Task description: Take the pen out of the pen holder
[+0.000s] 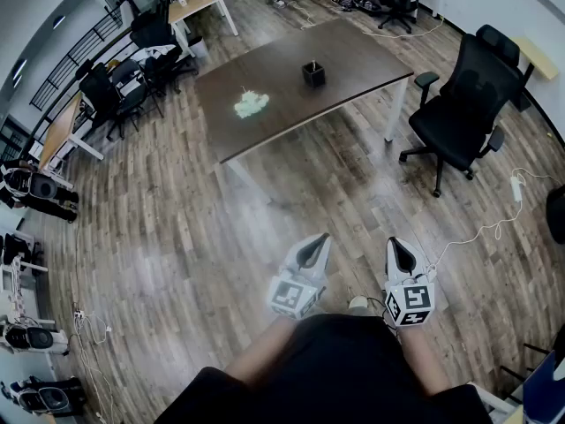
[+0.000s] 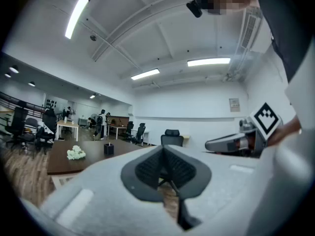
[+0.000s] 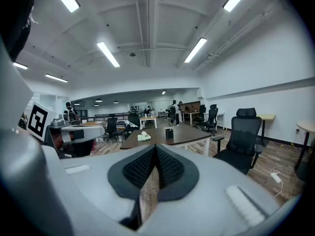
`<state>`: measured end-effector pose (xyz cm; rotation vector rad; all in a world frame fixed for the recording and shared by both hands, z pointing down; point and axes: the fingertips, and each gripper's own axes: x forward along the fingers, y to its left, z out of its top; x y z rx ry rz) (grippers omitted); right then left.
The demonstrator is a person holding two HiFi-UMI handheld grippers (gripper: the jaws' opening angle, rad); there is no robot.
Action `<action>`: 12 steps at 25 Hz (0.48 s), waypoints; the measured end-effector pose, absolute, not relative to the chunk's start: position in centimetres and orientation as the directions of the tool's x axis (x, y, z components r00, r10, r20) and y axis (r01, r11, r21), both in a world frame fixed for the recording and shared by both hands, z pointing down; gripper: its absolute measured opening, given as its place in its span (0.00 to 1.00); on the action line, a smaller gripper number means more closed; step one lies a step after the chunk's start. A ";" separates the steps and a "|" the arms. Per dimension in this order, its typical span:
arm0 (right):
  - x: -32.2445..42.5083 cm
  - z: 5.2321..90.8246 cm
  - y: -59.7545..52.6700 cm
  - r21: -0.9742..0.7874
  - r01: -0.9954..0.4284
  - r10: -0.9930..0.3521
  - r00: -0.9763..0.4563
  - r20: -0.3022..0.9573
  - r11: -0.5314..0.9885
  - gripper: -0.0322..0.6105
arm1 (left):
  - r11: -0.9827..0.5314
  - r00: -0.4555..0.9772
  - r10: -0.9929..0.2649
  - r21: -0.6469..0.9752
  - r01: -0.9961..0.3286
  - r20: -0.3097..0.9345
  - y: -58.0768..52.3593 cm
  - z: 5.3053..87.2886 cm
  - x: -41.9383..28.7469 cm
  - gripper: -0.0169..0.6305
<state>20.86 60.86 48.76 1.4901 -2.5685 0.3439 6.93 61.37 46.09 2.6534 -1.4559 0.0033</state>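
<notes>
Left tongs [image 1: 315, 240] and right tongs [image 1: 396, 244] held side by side, jaws together, empty

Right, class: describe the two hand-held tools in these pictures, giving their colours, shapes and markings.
The left tool and right tool both have pale grey, wedge-shaped bodies tapering to a tip, with black ribbed pads inside. Each carries a cube bearing black-and-white square markers. The person wears dark clothing.
</notes>
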 end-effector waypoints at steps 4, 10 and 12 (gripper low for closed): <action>23.3 48.7 59.5 -0.140 -0.875 -0.844 -0.484 0.232 0.463 0.05 | -0.536 0.540 -0.839 0.069 -0.841 0.069 60.0 46.5 8.9 0.03; 27.5 49.6 57.7 -0.163 -0.878 -0.850 -0.478 0.222 0.451 0.05 | -0.538 0.542 -0.838 0.070 -0.840 0.071 58.7 47.1 13.2 0.03; 28.8 49.8 57.1 -0.156 -0.876 -0.850 -0.481 0.217 0.456 0.05 | -0.534 0.537 -0.841 0.063 -0.843 0.070 58.2 47.7 14.4 0.03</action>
